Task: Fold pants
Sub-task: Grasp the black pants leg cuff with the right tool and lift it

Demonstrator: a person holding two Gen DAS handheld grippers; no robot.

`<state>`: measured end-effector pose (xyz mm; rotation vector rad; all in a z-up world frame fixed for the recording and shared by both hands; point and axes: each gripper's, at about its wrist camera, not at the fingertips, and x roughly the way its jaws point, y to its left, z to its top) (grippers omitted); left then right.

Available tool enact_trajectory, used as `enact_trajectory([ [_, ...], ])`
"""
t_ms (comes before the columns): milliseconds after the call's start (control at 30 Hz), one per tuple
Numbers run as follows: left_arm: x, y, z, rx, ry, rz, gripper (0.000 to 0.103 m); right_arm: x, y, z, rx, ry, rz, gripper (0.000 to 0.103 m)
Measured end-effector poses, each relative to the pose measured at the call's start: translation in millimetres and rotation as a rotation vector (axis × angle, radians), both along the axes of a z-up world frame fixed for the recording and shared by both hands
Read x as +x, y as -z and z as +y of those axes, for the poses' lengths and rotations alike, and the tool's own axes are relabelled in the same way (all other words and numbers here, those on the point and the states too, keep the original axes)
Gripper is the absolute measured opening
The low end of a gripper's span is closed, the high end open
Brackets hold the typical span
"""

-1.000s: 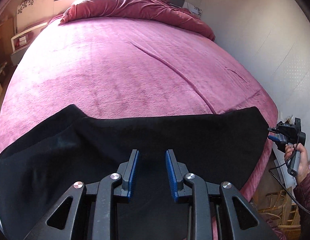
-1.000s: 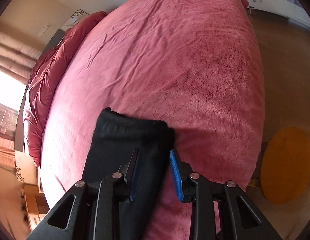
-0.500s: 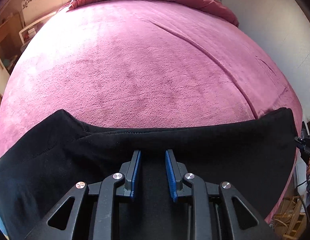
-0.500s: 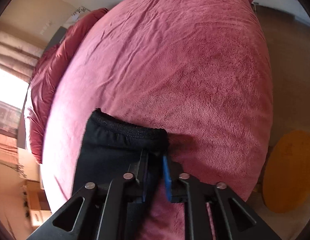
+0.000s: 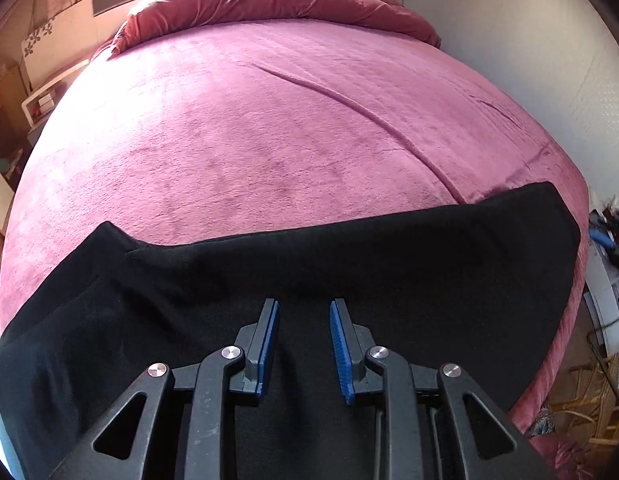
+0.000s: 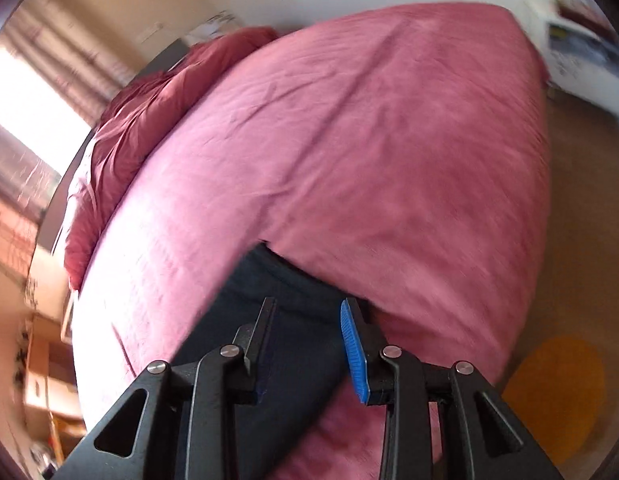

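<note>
Pants (image 5: 349, 264) lie flat across the near edge of the bed (image 5: 269, 140), spread under and ahead of both sets of jaws, likely laid out so a fold can start. Left gripper (image 5: 302, 350) points steeply down over the fabric, jaws part open, nothing between the pads. Right gripper (image 6: 309, 350) is tilted down over the pants' end; its jaws have just been opening, fabric below but not pinched.

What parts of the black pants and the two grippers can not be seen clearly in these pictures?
- Left wrist view: the black fabric pants run under the left gripper and off the bottom edge; contact is unclear.
- Right wrist view: motion blur smears the pants end beneath the right gripper; its jaws have just been opening, pads apart.
</note>
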<state>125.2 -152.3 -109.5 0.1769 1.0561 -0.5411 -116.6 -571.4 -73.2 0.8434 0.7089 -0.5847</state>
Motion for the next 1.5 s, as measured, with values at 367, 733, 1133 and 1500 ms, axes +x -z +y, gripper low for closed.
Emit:
enact_trajectory([
  [367,-16.6,14.9,-23.5,0.051,0.071,0.010,0.026,116.6,28.4,-22.2,0.028,-0.126,0.189,0.000],
  [733,-11.8,20.9,-20.4,0.047,0.030,0.019,0.028,32.3,13.5,-23.6,0.030,0.028,0.051,0.024],
  [1133,-23.0,5.0,-6.0,0.032,-0.008,0.006,0.029,-45.6,60.5,18.1,0.316,0.041,-0.134,0.034],
  [1500,-48.4,-24.7,8.7,0.006,-0.046,-0.056,0.031,-24.0,98.8,12.9,0.417,0.097,-0.244,0.034],
])
